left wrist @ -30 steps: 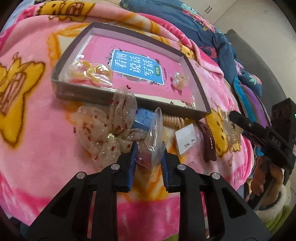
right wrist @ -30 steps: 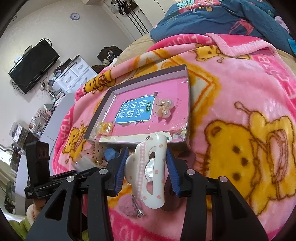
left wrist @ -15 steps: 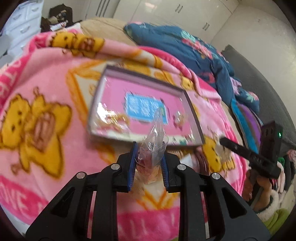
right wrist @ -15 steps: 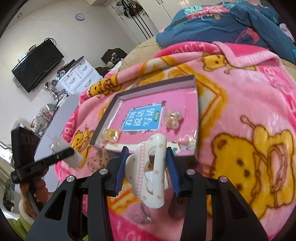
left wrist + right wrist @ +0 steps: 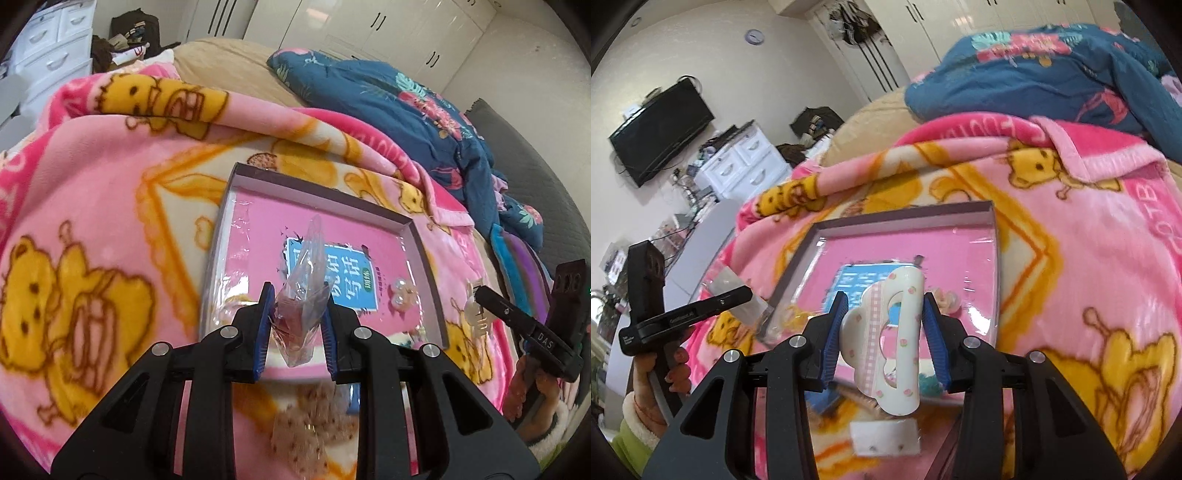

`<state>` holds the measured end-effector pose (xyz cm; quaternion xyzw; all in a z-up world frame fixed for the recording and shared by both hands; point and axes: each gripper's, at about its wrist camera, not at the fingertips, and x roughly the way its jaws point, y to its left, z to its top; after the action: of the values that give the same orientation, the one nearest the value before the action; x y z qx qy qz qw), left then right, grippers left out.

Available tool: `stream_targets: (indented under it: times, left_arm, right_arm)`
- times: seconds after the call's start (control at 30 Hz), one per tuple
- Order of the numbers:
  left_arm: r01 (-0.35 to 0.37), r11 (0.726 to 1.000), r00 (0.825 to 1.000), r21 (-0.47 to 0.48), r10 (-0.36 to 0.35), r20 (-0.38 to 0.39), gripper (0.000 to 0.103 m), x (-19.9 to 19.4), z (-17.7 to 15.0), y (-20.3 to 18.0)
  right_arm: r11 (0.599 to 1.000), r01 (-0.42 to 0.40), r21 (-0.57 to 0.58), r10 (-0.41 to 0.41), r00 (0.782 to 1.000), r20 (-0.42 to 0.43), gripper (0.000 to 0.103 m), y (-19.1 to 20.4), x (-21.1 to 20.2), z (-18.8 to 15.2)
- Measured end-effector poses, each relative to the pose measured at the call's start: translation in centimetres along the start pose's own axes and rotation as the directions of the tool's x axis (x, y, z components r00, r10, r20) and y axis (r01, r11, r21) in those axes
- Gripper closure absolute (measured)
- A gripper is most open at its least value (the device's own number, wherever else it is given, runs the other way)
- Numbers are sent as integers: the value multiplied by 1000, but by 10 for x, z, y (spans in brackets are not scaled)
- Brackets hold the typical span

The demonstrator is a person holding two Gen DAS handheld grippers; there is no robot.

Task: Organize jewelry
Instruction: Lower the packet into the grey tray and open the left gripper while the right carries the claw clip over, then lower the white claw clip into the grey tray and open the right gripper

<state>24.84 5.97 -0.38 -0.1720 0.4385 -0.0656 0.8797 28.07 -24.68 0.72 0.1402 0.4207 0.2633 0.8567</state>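
Note:
My left gripper (image 5: pixel 295 328) is shut on a clear plastic bag (image 5: pixel 301 291) with something reddish inside, held up over the near edge of a shallow box (image 5: pixel 317 192) with a pink book cover as its floor. My right gripper (image 5: pixel 882 336) is shut on a white hair claw clip (image 5: pixel 886 343) with pink dots, held above the same box (image 5: pixel 905 218). Pearl-like earrings (image 5: pixel 402 299) lie in the box near its right wall and show in the right wrist view (image 5: pixel 947 299). The right gripper shows at the left view's right edge (image 5: pixel 476 310).
The box rests on a pink cartoon-bear blanket (image 5: pixel 92 206) on a bed. A sheer dotted bow (image 5: pixel 314 424) and a white card (image 5: pixel 884 437) lie on the blanket near me. A blue floral quilt (image 5: pixel 388 96) lies behind. White drawers (image 5: pixel 746 162) and a television (image 5: pixel 661 125) stand beyond.
Both grippers have risen and moved forward with their loads, now over the box. The loose items on the blanket have dropped below and behind the fingers.

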Motion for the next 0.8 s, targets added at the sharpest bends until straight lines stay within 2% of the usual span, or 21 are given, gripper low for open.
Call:
stream_targets:
  times: [0.23, 0.43, 0.5, 0.57, 0.8]
  left_arm:
    - [-7, 1000, 999, 17, 8, -43, 87, 38, 2, -6]
    - [-20, 999, 997, 29, 22, -75, 86, 55, -4, -11]
    - [-23, 999, 997, 27, 25, -74, 79, 55, -7, -11]
    - [-26, 999, 997, 27, 28, -69, 77, 53, -7, -11]
    - [-32, 999, 999, 14, 33, -34, 66, 32, -9, -9]
  right_arm:
    - [997, 61, 54, -59, 997, -51, 63, -25, 32, -10]
    - [994, 86, 74, -81, 994, -67, 63, -35, 39, -19]
    - [993, 88, 83, -83, 994, -65, 62, -36, 38, -19]
    - [992, 90, 92, -85, 995, -55, 61, -37, 35, -19]
    - [992, 89, 86, -89, 996, -3, 42, -33, 10, -20]
